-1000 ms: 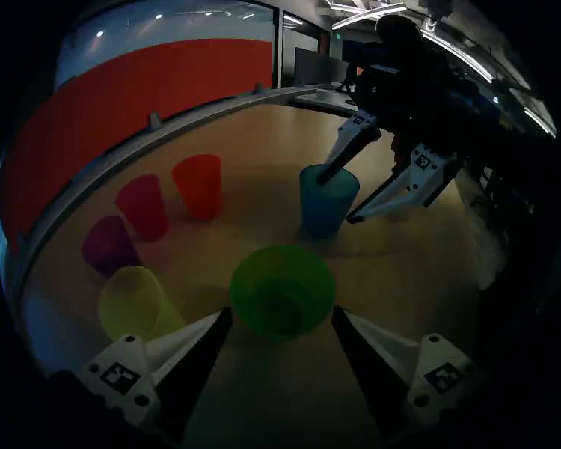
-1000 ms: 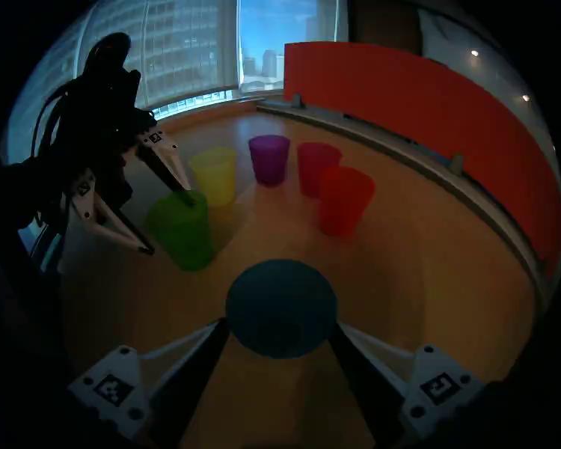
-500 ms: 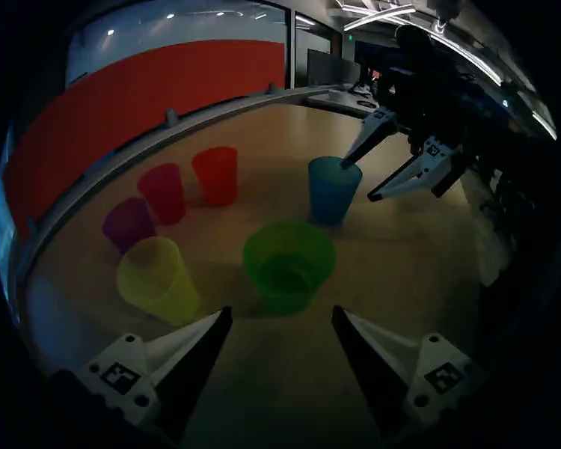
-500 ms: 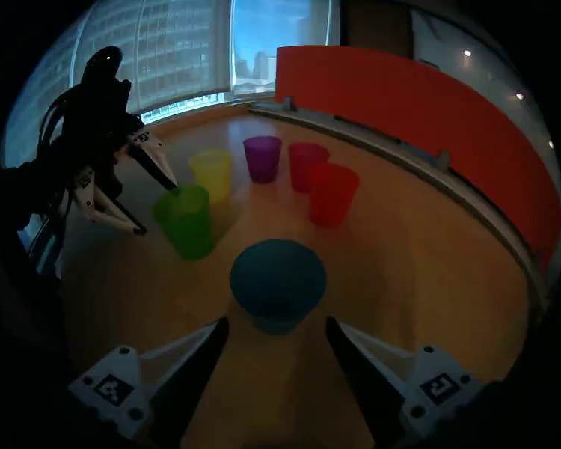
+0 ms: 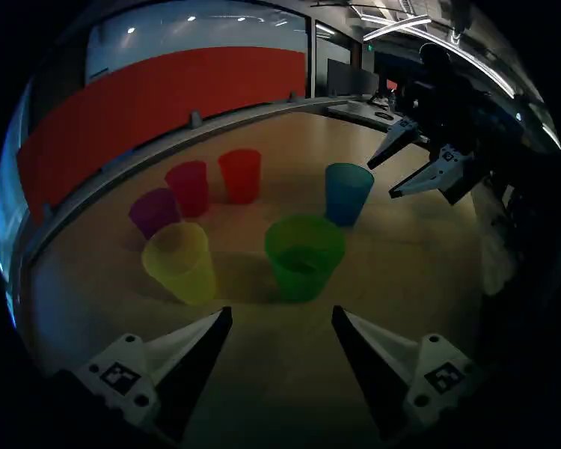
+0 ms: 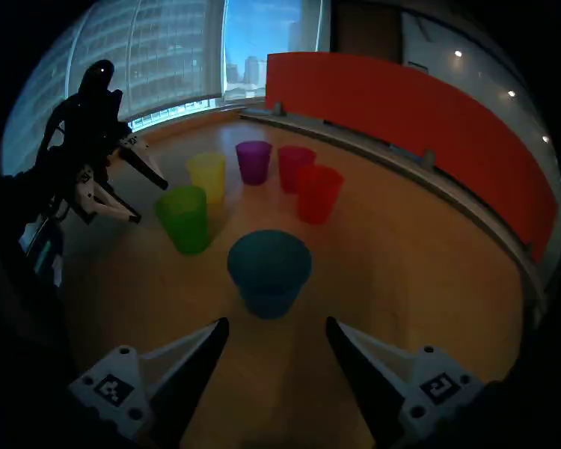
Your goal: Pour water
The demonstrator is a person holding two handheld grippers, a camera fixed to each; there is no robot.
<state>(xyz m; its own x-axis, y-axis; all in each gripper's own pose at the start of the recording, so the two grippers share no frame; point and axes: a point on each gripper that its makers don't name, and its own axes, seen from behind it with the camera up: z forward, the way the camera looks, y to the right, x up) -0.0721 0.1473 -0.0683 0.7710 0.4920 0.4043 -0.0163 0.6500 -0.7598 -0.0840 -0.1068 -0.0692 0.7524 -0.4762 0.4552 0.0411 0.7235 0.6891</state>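
- Released and empty: left gripper [image 5: 280, 314], fingers spread wide.
- Straight ahead of its tips, clear of both fingers: green cup [image 5: 304, 258], upright on the wooden table [image 5: 400, 254].
- Ahead and to its left: yellow cup [image 5: 179, 262]; farther off, purple cup [image 5: 155, 212], pink cup [image 5: 188, 187] and red cup [image 5: 240, 174].
- Released and empty likewise: right gripper [image 6: 276, 323].
- Straight ahead of its tips, touching neither finger: blue cup [image 6: 269, 273], upright.
- Beyond that and to the left: the green cup, near the other claw's parted tips.
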